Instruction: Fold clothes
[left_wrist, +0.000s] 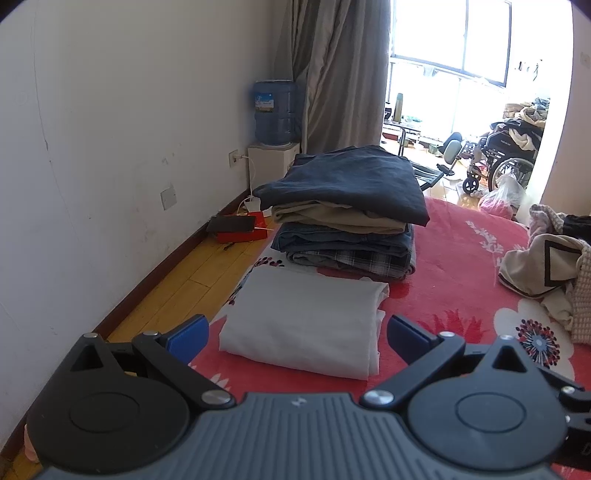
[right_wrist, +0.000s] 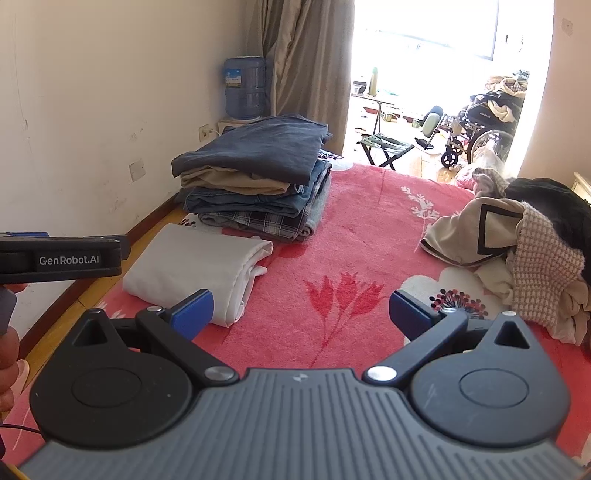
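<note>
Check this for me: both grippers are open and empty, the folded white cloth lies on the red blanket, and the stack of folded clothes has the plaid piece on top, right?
Not quite. The plaid piece sits at the bottom of the stack; the dark navy garment is on top, as the right wrist view shows. The rest holds.

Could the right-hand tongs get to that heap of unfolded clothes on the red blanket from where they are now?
Probably yes. The right tongs hang open and empty over the blanket, and the unfolded heap lies ahead to their right with only bare blanket between. The folded white cloth sits off to the other side.
</note>
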